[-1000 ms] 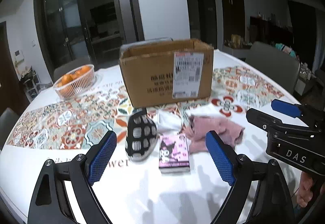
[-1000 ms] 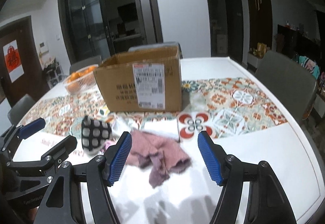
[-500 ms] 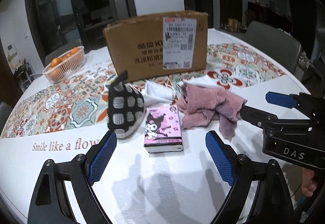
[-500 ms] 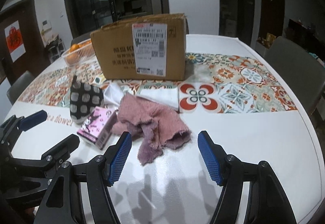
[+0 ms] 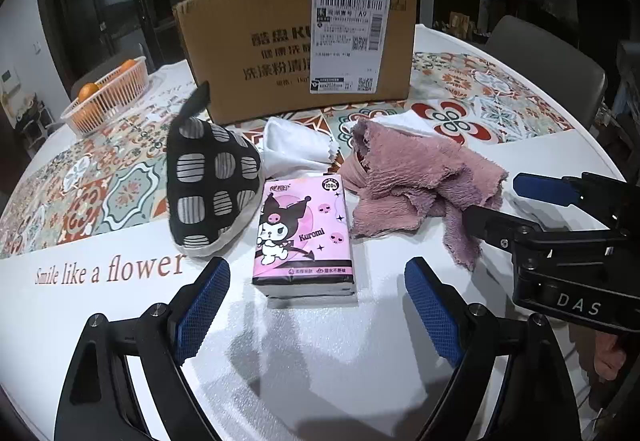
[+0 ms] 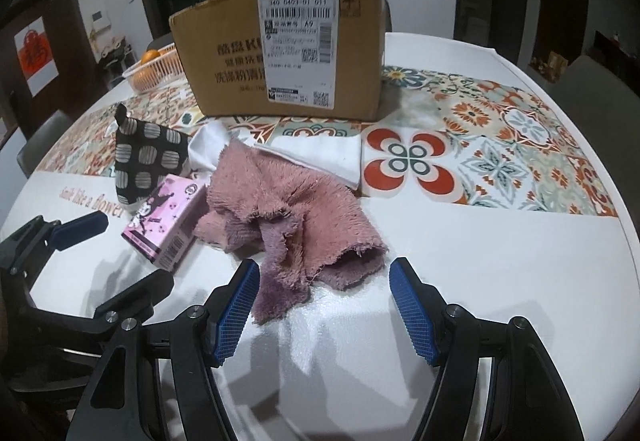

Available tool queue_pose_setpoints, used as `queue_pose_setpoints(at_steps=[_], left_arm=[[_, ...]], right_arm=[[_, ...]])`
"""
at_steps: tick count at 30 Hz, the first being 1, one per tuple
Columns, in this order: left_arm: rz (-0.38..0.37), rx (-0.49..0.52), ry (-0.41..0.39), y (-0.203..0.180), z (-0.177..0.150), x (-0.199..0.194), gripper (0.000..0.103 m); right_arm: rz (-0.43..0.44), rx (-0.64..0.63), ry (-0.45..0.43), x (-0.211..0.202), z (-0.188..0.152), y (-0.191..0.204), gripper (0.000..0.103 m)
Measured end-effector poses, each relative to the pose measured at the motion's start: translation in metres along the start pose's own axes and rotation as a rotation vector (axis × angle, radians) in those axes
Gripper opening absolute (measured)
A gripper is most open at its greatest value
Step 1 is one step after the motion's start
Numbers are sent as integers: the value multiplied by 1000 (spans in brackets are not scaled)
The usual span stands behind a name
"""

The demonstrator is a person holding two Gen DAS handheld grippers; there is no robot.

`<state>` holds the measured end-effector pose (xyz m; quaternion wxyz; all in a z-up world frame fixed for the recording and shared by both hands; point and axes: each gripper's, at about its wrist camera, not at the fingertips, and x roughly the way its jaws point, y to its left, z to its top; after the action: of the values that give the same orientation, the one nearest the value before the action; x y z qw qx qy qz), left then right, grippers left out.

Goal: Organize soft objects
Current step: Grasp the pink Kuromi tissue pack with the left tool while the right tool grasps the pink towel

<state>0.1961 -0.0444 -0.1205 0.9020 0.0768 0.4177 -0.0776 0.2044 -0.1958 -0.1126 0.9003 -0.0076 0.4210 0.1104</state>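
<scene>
A: What's the biggest thing here?

B: The round white surface (image 5: 360, 361) with a patterned tile runner across it. On it, towards the back, stands an open cardboard box (image 5: 296, 49) with a shipping label on its near face.

A: And the soft things?

B: They lie in a cluster in front of the box. The largest is a crumpled pink towel (image 6: 288, 209), lying on the bare white part of the surface, its frayed edge just ahead of the right tool (image 6: 324, 315). Behind it, partly under it, lies a folded white cloth (image 6: 320, 155). To the left sits a black pot holder with grey checks (image 5: 212, 185), propped up on its edge, and between it and the towel a smaller white cloth (image 5: 296, 149).

A: Anything else?

B: A pink tissue pack (image 5: 304, 233) with a cartoon figure, flat on the surface, touching the pot holder and just ahead of the left tool (image 5: 316, 309). Far left, an orange basket (image 5: 108, 97) holds oranges.

A: The tools?

B: Both have their blue pads spread apart with nothing between them, hovering over the surface. The left points at the tissue pack, the right at the towel.
</scene>
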Motion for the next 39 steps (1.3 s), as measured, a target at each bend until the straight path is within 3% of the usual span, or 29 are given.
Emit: queue_pose_setpoints(at_steps=[10, 17, 21, 23, 27, 39], left_arm=[[-24, -22, 43, 4, 4, 21, 88], [-56, -48, 55, 9, 4, 29, 73], [-60, -45, 43, 10, 3, 27, 66], [-65, -48, 38, 11, 3, 26, 53], [-77, -50, 34, 15, 1, 24, 53], [-70, -72, -15, 21, 0, 3, 52]], right_arm=[[-8, 0, 18, 19, 6, -5, 69], [-22, -19, -26, 18, 9, -1, 67], [-29, -32, -37, 17, 8, 3, 46], [-22, -34, -34, 17, 7, 4, 37], [-31, -32, -55, 14, 6, 8, 15], [-36, -12, -111, -11, 3, 18, 9]])
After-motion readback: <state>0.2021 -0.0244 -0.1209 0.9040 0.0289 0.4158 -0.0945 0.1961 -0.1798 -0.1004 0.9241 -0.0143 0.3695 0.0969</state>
